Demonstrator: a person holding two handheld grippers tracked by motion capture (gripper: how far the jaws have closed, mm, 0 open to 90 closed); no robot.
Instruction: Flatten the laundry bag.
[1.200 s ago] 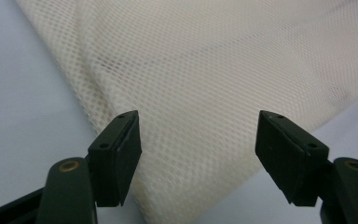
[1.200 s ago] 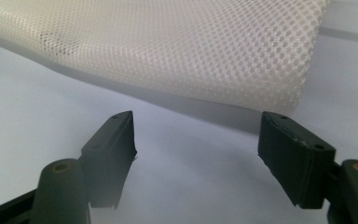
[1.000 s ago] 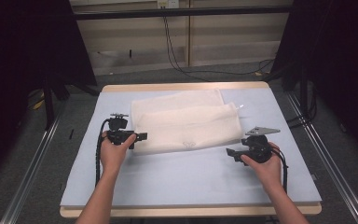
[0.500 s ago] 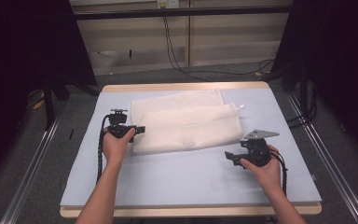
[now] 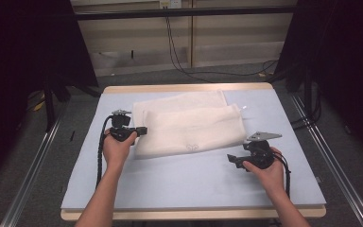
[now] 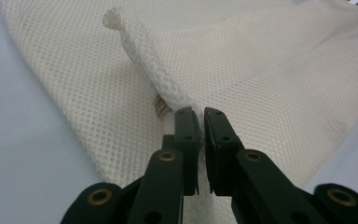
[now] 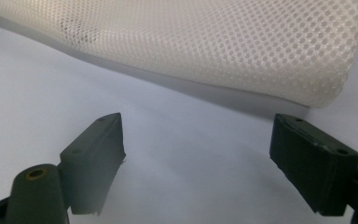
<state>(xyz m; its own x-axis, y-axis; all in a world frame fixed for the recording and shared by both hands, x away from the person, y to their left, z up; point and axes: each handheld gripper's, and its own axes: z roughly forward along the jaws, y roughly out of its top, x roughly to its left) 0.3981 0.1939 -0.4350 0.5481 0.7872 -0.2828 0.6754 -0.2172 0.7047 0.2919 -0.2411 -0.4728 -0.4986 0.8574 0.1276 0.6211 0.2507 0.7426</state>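
On the bench [image 5: 184, 179], largest to smallest:

1. Bench: pale blue top with a wooden edge, dark floor around it.

2. Mesh cloth [image 5: 189, 125]: cream, open-weave, lying on the far half of the bench, nearer its left-centre. Already doubled over, with a second layer showing behind the front one and a small emblem near the near edge. Lies mostly flat; its left edge is puckered up into a ridge.

3. Right tool [image 5: 235, 161]: held low over bare bench, just off the cloth's near right corner and not touching it. Jaws stand wide apart, nothing between them; the right gripper view has the cloth's rounded edge [image 7: 261, 79] ahead of them.

4. Left tool [image 6: 200, 128]: at the cloth's left edge, jaws drawn nearly together on a raised pinch of mesh [image 6: 154, 74]. It appears to grip the fabric, though the nipped part is hidden between the pads.

Progress, as judged: a folding job partly done. One fold looks made, the left side is taken up, and the right corner is yet to be seized before any further fold.
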